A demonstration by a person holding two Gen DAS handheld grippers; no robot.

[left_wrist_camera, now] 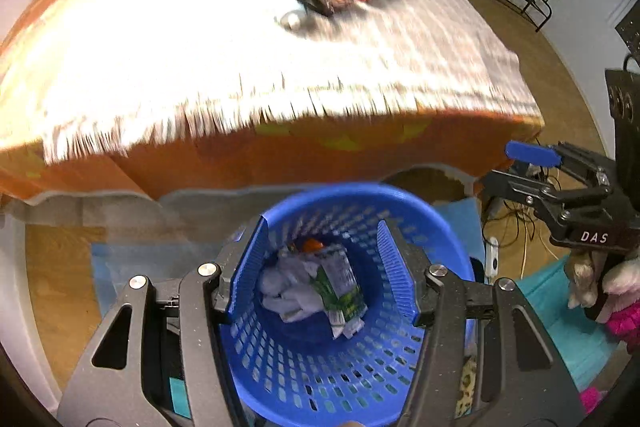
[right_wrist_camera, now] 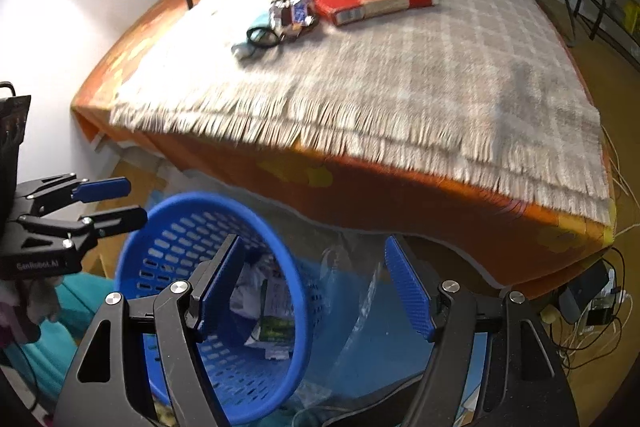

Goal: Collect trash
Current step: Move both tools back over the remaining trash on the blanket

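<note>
1. Left gripper (left_wrist_camera: 322,267): fingers apart, nothing between them, poised over the bin (left_wrist_camera: 440,227). Right gripper (right_wrist_camera: 316,291): fingers apart too, empty, aimed past the bin's rim toward the bed.
2. Trash in bin: green-and-white carton (left_wrist_camera: 340,287) on crumpled white paper (left_wrist_camera: 280,291), with something orange behind, too small to name.
3. Trash still out: red box (right_wrist_camera: 372,1), crinkled foil wrapper (right_wrist_camera: 292,13), and a dark ring on a pale lump (right_wrist_camera: 256,41), all close together on the blanket (right_wrist_camera: 400,79), well apart from both grippers.
4. Risk: the wrapper touches the box and overlaps the ring. A pinch there may drag a neighbour or catch loose blanket weave.
5. Risk: the box is flat and wide, so open fingers may not span it. An edge grip could let it swing and slip.
6. Risk: the bin is light perforated plastic; a knock on the rim could tip it.
7. Textures: checked grey blanket, fringed hem; orange sheet below; ridged blue finger pads.
</note>
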